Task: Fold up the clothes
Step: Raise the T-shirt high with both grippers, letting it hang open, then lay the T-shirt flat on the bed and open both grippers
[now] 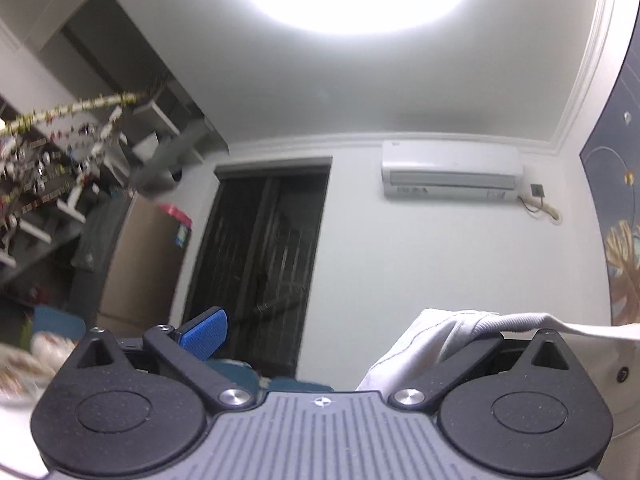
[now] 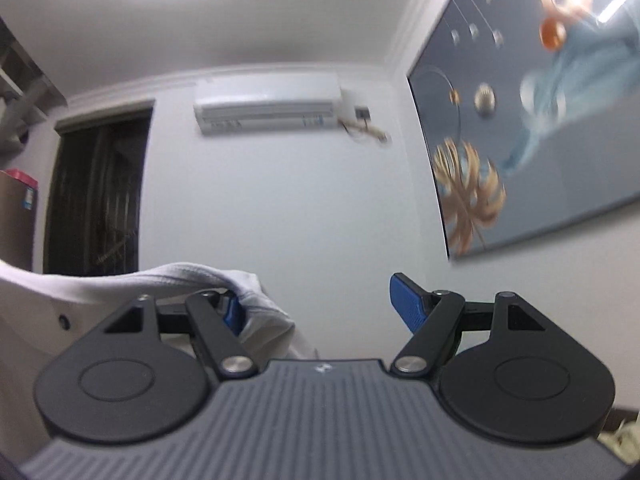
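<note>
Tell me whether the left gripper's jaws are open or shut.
Open. In the left wrist view the left gripper has its jaws spread wide apart; the white garment drapes over only the right-hand finger, nothing pinched between them.

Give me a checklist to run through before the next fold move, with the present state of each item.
1. Left gripper jaws spread: ok, wide apart.
2. Right gripper jaws spread: ok, wide apart.
3. White garment clamped by left gripper: not ok; it only drapes over one finger.
4. Garment clamped by right gripper: not ok; the cloth covers one finger only.
5. Cameras facing the work surface: not ok; both point up at the wall and air conditioner.
6. Garment lying flat: cannot tell, mostly out of view.
</note>
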Tool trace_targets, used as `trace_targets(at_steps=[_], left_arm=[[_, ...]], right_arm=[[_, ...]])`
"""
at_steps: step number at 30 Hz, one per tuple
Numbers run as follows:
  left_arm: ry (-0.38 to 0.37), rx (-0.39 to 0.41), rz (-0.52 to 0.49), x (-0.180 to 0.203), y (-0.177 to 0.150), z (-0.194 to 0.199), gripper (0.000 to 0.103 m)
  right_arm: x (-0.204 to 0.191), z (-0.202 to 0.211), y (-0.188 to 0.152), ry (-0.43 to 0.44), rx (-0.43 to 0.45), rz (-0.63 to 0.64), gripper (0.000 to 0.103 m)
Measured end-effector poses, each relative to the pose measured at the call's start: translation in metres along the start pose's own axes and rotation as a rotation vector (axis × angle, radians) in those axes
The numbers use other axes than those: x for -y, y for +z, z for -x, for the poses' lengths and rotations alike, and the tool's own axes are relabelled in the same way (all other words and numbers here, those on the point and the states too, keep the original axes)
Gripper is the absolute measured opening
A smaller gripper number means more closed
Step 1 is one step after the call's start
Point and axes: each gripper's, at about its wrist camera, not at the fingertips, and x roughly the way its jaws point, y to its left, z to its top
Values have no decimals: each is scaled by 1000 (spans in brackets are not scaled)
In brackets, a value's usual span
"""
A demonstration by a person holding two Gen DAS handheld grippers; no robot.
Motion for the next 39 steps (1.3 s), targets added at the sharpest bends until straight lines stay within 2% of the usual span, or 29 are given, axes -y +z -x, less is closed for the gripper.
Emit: trace_targets(at_steps=[3, 7, 10, 15, 21, 26, 28, 33, 36, 39], left_arm=[[3, -8, -27, -1, 37, 9, 103], [-24, -74, -26, -3, 38, 4, 103], [-33, -124, -37, -4, 6, -15, 103], [-22, -198, -85, 6, -81, -66, 103], [-20, -330, -100, 29, -212, -162, 103], [0, -447, -108, 64, -340, -251, 103], [2, -486, -127, 83, -402, -286, 103], [-16, -621, -156, 118, -579, -352, 103], [-36, -747, -186, 133, -684, -378, 103], [-66, -880, -207, 138, -768, -392, 103]], right_arm=[[-9, 13, 33, 35, 1, 19, 74], [-13, 16, 39, 48, -38, 41, 74], [-14, 0, 13, 59, -108, 17, 74], [-15, -54, -58, 48, -226, 40, 74], [-16, -163, -164, 20, -361, 59, 74], [-20, -267, -269, -24, -463, 71, 74], [-19, -309, -319, -48, -495, 78, 74], [0, -398, -461, -84, -611, 56, 74], [9, -437, -549, -83, -707, 57, 74], [18, -460, -623, -44, -822, 56, 74]])
